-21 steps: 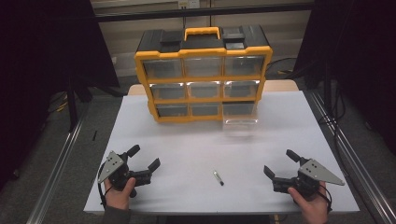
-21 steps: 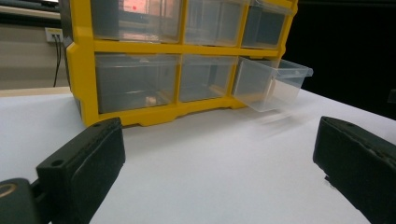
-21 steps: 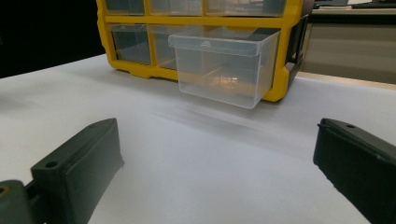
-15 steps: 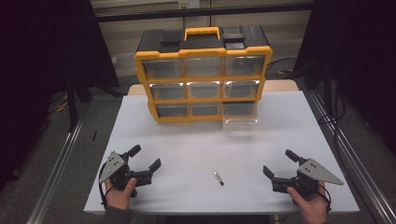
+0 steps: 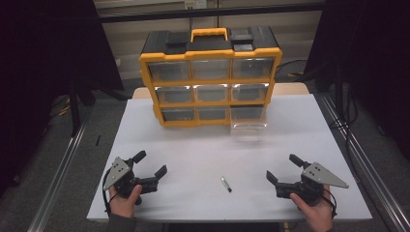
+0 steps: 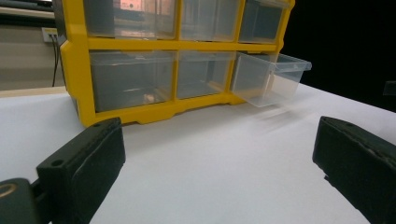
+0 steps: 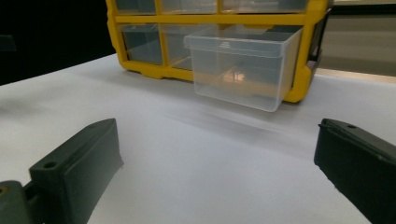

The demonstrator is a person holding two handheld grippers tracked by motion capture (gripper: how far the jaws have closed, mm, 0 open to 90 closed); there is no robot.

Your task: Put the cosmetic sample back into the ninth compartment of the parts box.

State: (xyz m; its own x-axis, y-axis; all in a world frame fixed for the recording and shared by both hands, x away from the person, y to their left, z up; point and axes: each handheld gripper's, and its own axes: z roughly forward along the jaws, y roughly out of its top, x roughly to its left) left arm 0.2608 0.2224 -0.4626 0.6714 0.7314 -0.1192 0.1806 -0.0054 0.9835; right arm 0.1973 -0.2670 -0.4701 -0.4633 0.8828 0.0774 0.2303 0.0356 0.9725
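Observation:
A yellow and black drawer cabinet [image 5: 210,77] stands at the back of the white table [image 5: 193,150], also in the left gripper view [image 6: 154,60] and the right gripper view [image 7: 210,28]. Its bottom right clear drawer [image 5: 248,118] [image 6: 271,78] [image 7: 243,70] is pulled out. A small dark screw-like part [image 5: 226,184] lies on the table between the grippers. My left gripper [image 5: 151,164] rests open at the front left. At the front right my right gripper [image 5: 284,168] is open too. Nothing is between either pair of jaws.
Metal rails [image 5: 58,169] run along both sides of the table. Dark curtains [image 5: 43,58] hang left and right. A cable [image 5: 343,121] lies on the floor at the right.

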